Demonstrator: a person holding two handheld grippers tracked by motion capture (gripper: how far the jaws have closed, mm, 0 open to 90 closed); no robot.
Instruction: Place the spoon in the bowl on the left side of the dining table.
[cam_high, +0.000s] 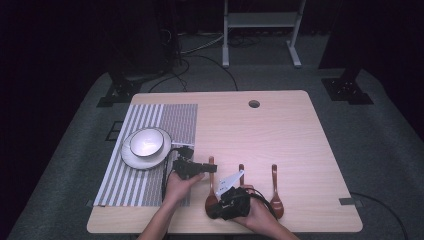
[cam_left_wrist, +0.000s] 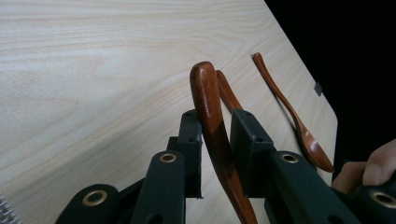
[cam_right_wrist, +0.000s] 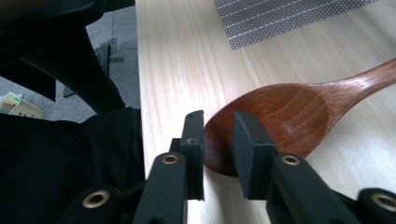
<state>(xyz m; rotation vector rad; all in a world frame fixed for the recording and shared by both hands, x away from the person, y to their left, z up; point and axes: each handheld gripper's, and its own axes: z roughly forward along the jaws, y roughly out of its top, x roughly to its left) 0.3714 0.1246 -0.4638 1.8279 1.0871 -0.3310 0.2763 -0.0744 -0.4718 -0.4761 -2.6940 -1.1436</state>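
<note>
High view: three wooden spoons lie near the table's (cam_high: 280, 125) front edge, right of the mat (cam_high: 155, 150) that carries the bowl (cam_high: 146, 141). The left gripper (cam_high: 204, 169) sits at the leftmost spoon's (cam_high: 211, 192) handle; the right gripper (cam_high: 220, 202) is by its bowl end.

Left gripper view: the jaws clamp the spoon's (cam_left_wrist: 212, 116) handle.

Right gripper view: the jaws straddle the spoon's (cam_right_wrist: 289, 119) rim, seemingly pinching it.
</note>
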